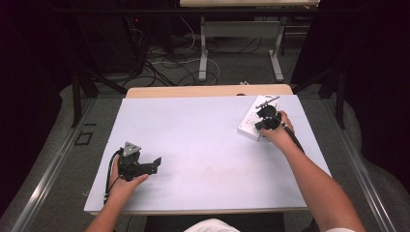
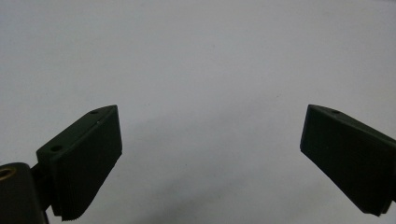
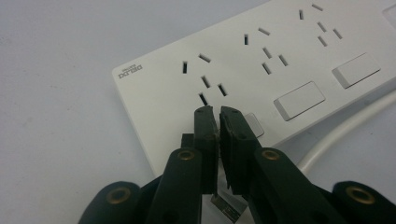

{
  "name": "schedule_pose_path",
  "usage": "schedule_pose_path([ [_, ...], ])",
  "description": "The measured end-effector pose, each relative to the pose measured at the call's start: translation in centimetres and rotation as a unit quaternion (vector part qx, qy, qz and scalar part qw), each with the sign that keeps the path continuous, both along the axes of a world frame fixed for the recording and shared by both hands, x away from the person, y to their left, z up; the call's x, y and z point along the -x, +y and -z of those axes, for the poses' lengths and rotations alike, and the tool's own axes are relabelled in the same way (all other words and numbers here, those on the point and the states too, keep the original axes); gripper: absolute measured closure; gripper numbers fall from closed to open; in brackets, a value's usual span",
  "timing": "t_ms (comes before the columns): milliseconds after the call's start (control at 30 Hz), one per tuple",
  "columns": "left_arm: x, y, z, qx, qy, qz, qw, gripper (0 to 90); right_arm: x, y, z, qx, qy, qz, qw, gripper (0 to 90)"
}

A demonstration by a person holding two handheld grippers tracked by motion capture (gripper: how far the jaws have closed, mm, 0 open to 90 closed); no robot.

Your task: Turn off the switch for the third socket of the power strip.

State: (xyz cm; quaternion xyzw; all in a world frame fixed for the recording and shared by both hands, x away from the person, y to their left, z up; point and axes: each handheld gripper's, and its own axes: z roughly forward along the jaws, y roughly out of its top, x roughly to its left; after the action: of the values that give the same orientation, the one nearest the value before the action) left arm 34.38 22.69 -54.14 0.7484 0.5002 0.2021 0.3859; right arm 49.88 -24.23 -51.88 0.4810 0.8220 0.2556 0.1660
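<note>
Power strip (image 1: 252, 122) lying at the far right of the white table (image 1: 203, 145) in the high view, right gripper (image 1: 267, 118) hovering over it in the right hand (image 1: 278, 135); left gripper (image 1: 145, 166) resting near the front left edge

Left gripper (image 2: 210, 158) view: jaws standing wide apart over bare white table (image 2: 196, 56)

Right gripper (image 3: 217, 119) view: jaws pressed together, tips sitting at a rocker switch (image 3: 254, 125) on the power strip (image 3: 233, 51), white cable (image 3: 345, 133) running beside

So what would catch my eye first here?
Probably the white power strip at the table's far right, where the right gripper, jaws pressed nearly together, sits over one of its switches. Near the left front, the left gripper rests wide open over the bare pale table.
</note>
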Motion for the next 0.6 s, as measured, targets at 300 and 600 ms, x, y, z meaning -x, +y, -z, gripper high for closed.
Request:
schedule_pose_path([
  [300,-0.05,0.05,0.1,0.0,0.002,-0.003,1.0,5.3,-0.02,0.19,0.08,-0.007,-0.005,0.002,1.0,81.6],
  [600,-0.03,0.13,0.07,0.002,0.003,-0.004,1.0,5.3,0.03,0.02,-0.23,-0.009,-0.015,-0.001,0.9998,68.4],
])
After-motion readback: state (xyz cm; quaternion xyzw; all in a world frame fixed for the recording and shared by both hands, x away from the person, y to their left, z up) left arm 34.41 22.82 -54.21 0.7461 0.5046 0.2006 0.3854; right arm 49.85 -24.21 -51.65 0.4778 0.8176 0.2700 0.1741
